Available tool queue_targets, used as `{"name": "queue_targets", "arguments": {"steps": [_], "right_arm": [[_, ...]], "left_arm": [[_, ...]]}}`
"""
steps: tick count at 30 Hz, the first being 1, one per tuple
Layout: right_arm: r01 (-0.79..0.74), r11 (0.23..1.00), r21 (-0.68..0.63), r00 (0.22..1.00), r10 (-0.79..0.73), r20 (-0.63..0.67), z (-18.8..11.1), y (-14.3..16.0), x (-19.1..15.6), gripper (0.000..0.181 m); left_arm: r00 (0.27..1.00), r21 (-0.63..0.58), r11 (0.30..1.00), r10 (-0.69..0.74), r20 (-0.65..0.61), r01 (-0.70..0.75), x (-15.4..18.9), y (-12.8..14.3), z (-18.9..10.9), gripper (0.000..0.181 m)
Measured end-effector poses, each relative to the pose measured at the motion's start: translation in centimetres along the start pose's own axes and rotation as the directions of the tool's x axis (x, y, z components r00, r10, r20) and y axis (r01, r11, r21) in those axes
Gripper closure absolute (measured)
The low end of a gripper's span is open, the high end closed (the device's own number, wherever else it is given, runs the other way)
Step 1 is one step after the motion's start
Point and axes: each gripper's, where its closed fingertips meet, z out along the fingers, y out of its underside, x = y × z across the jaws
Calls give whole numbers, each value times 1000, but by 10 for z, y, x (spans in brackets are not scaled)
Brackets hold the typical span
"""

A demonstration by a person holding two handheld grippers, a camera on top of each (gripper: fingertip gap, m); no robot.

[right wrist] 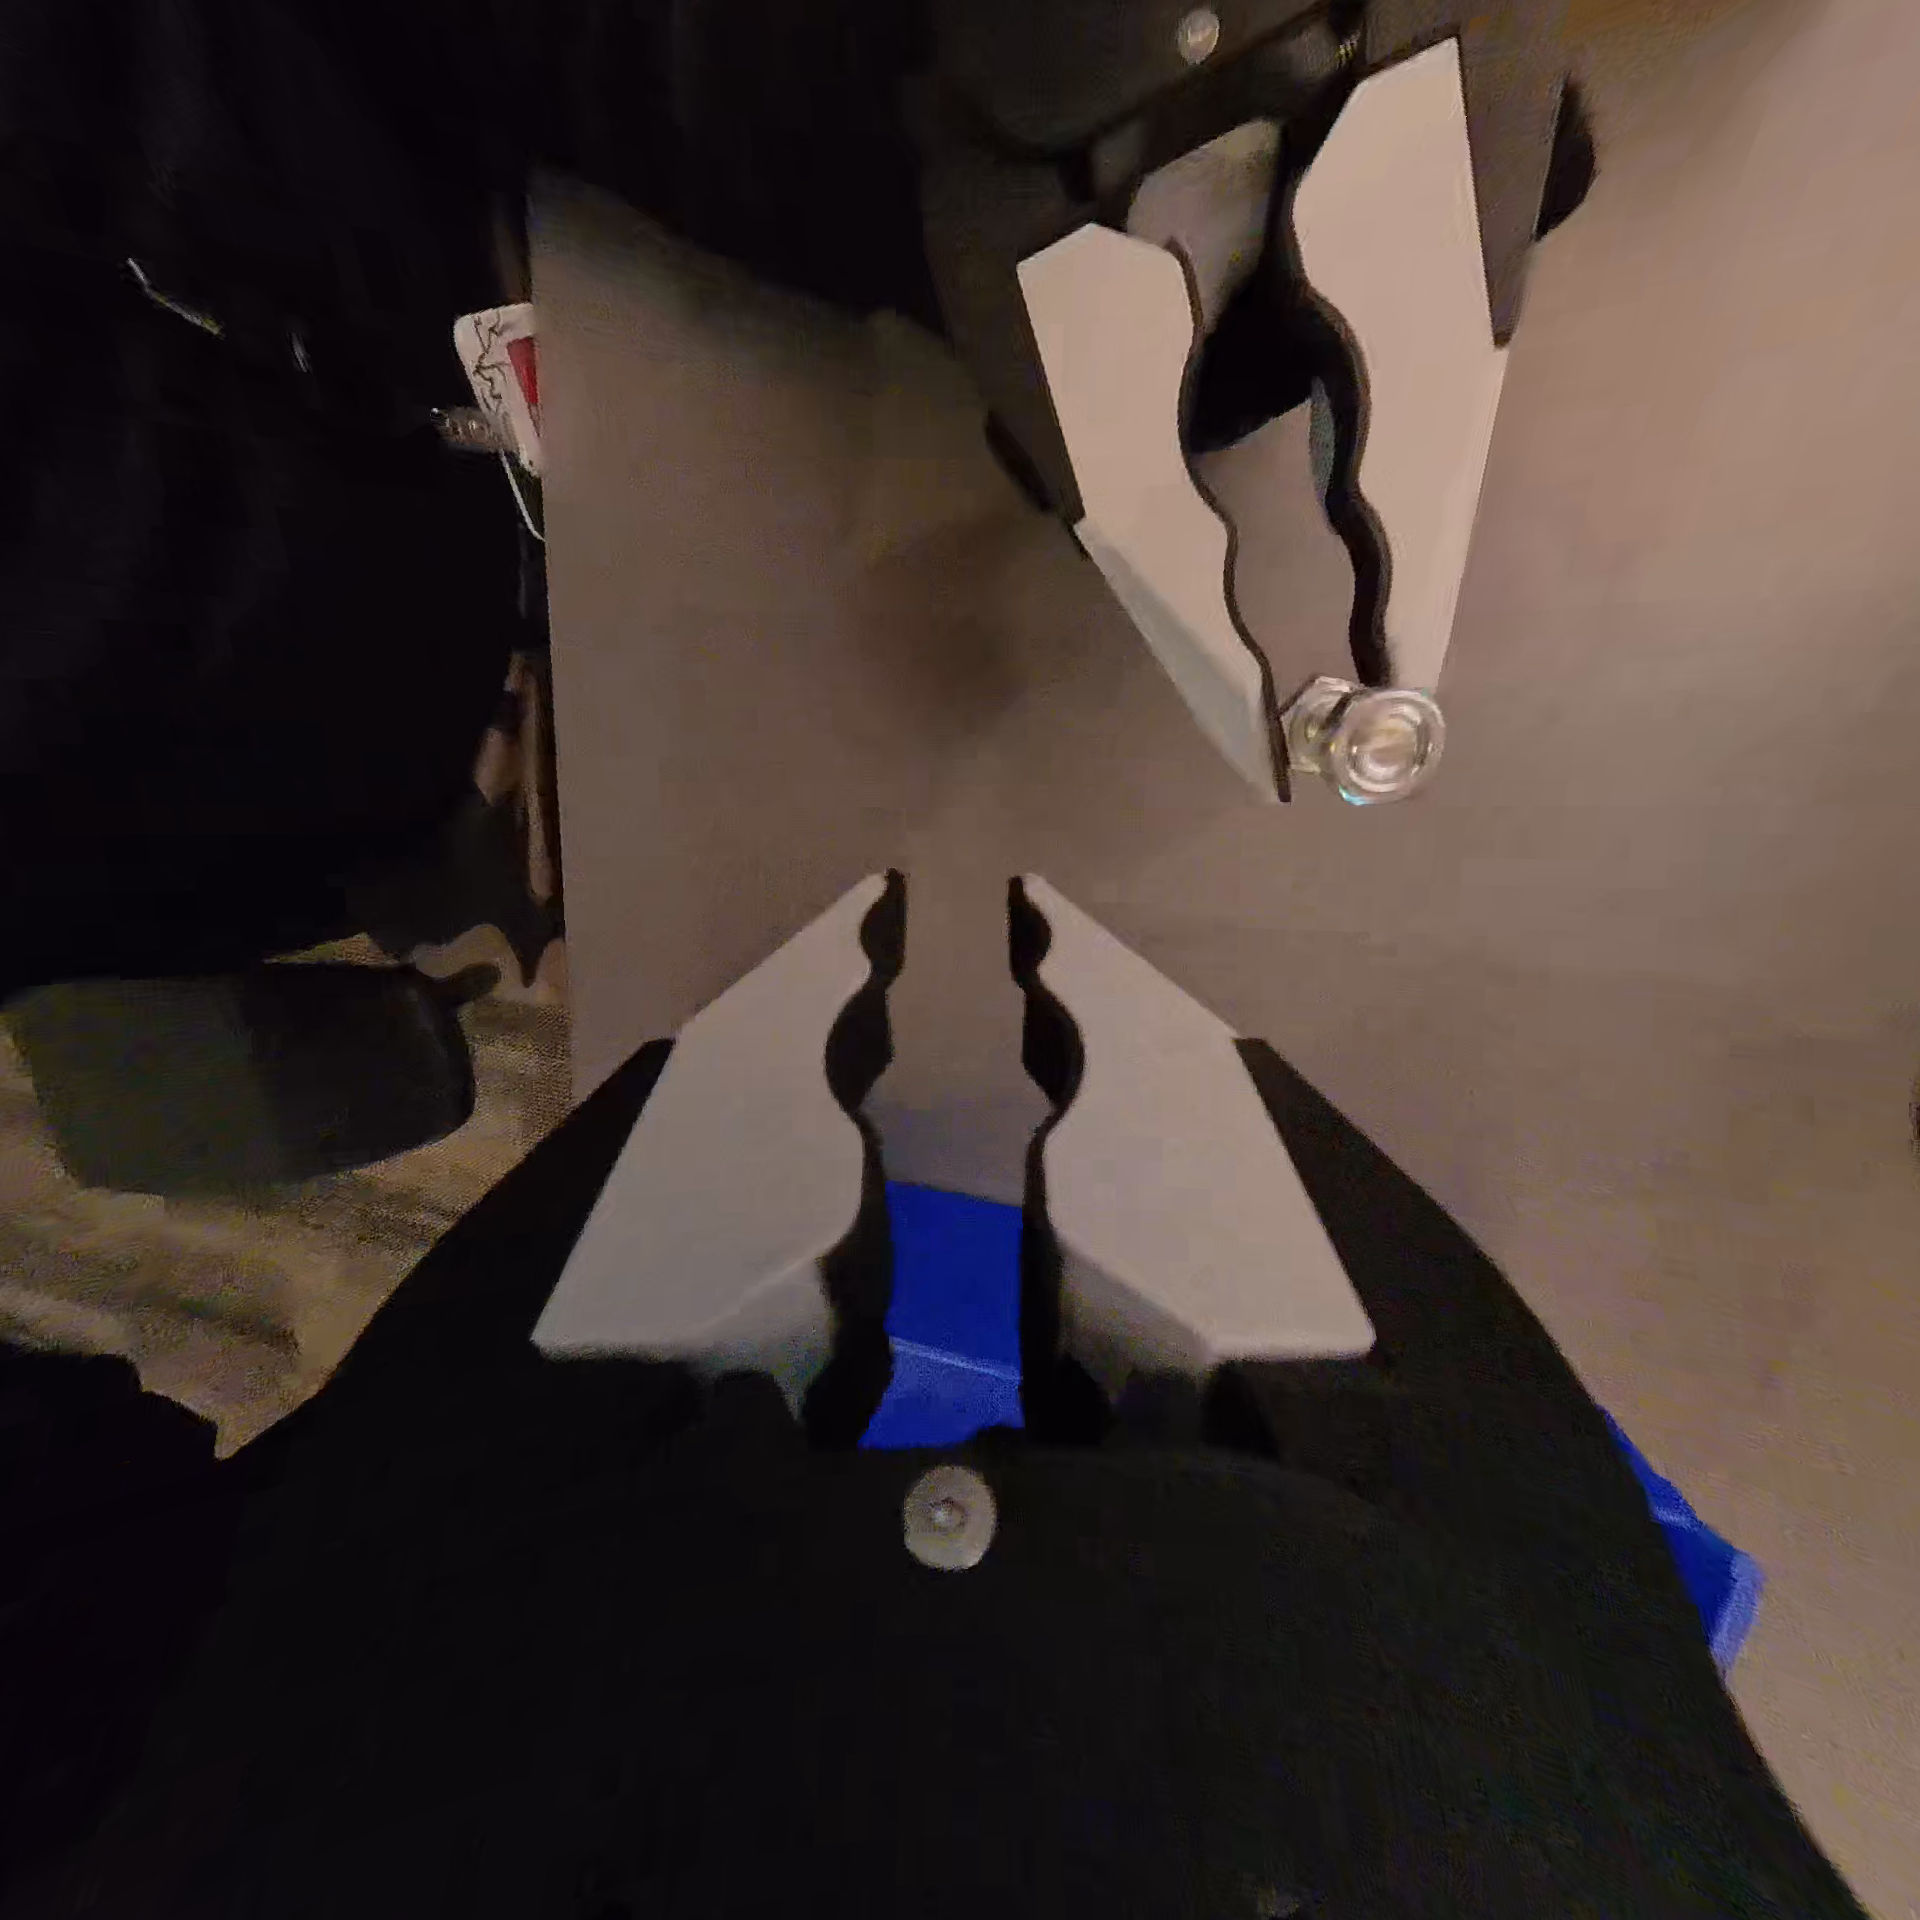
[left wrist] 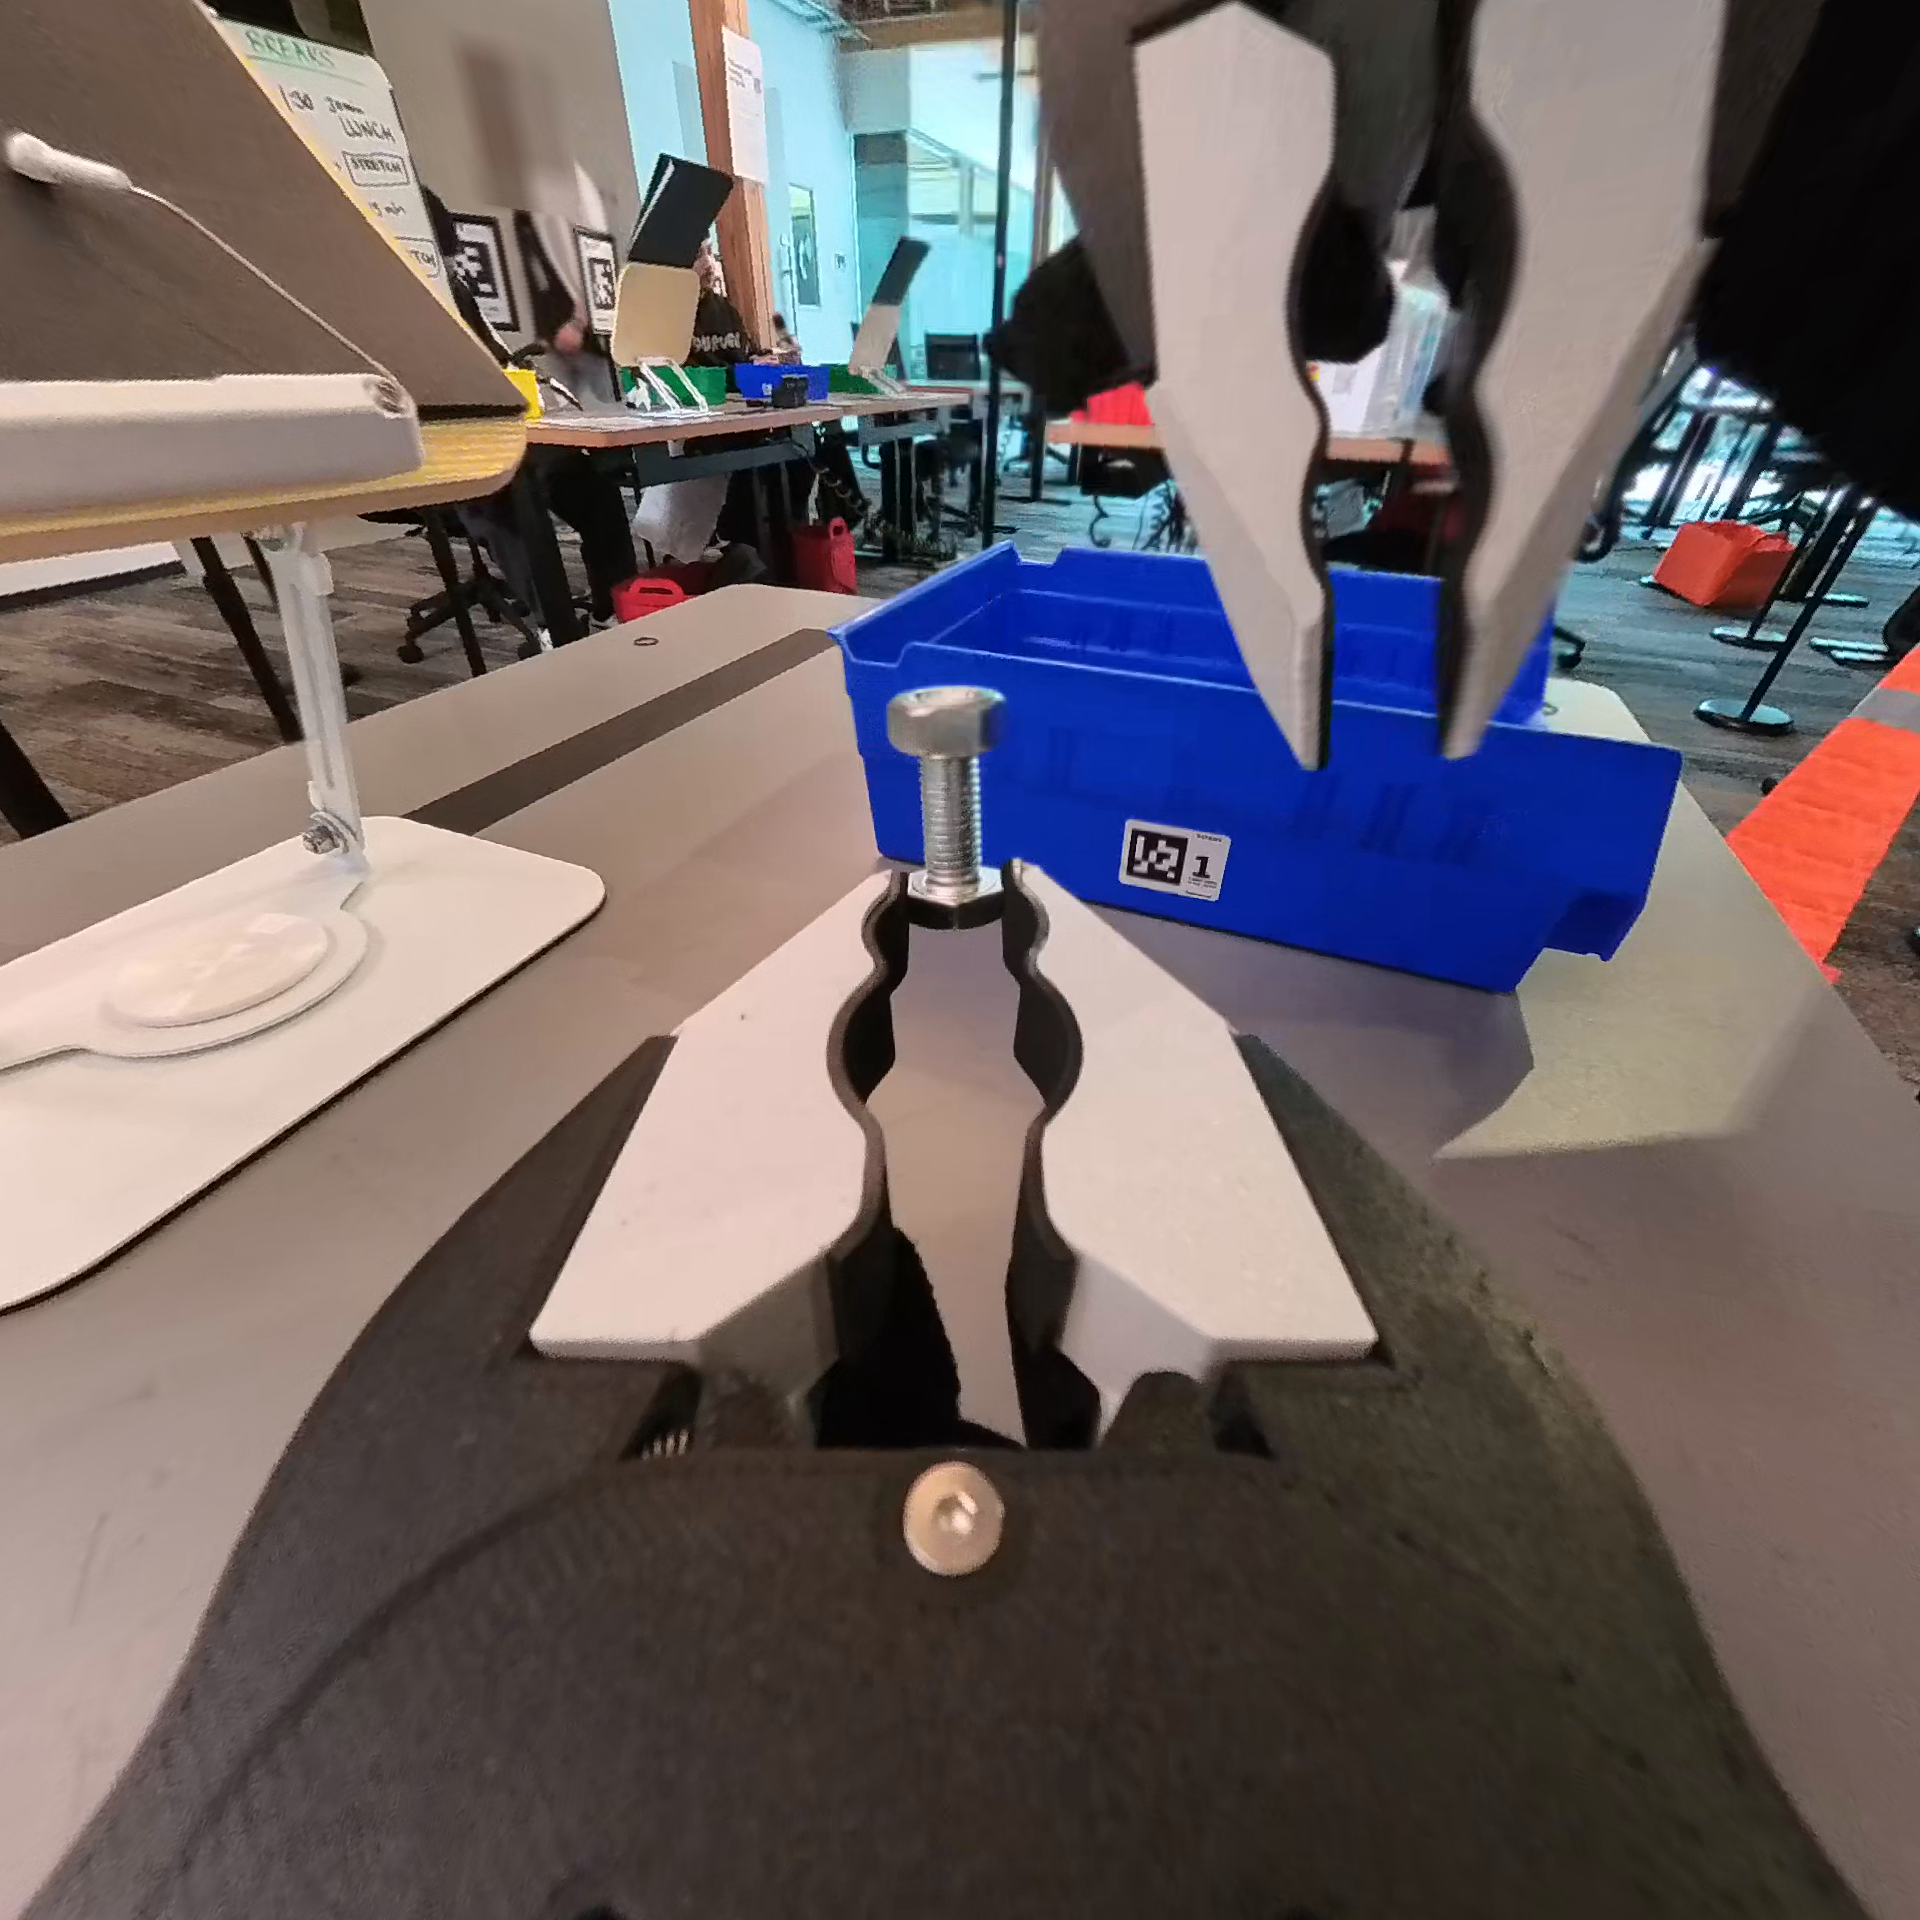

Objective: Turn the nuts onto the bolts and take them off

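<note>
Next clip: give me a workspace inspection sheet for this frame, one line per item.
Surface: grey table, bare around the work.
Job's things: bolt upright, head up; nut at its lower end, pinched by the left claw.
Clutter: blue bin behind the bolt; white stand on the left.
Grippers: left claw shut on the nut; right claw open, empty, hanging above the bin to the right of the bolt.
Cables: nothing seen on the table.
Surroundings: other desks, chairs and seated people farther off; orange tape on the floor.
</note>
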Motion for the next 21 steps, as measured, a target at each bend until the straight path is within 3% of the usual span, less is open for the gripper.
{"name": "queue_targets", "arguments": {"steps": [3,5,8,12,13,14,15,16,18,19,21], "right_arm": [[-27,1000,5,997,27,-78,-8,4,10,138],[-9,997,78,985,22,-169,-13,-11,26,101],[70,988,134,974,-38,-225,-10,-33,36,87],[64,996,56,982,-53,-180,7,-25,36,90],[32,999,28,987,-27,-161,7,-17,34,99],[9,1000,-4,998,-9,-64,7,-8,19,149],[-6,1000,-17,999,7,49,5,-1,0,162],[-24,1000,-4,997,24,68,3,0,-4,149],[-44,998,39,999,45,-19,-2,-1,10,128],[-43,997,65,996,48,-71,-5,-5,18,108],[11,992,129,987,10,-160,-8,-21,31,93]], "left_arm": [[1000,8,1000,-15,-3,15,-1,-1,0,165],[1000,5,1000,-14,-11,14,0,0,1,165],[1000,1,1000,-5,-13,5,2,0,1,165],[1000,0,1000,-6,6,6,-3,0,-1,165],[1000,-4,1000,-7,15,7,-4,1,-1,165],[1000,1,1000,-11,20,11,-6,0,-2,165],[1000,10,1000,-20,20,20,-7,-1,-3,165],[999,12,1000,-28,23,28,-10,0,-3,165],[999,21,999,-39,21,39,-11,-1,-4,165],[999,19,999,-38,19,38,-10,-1,-4,165],[999,13,1000,-28,16,28,-9,0,-3,165]]}}
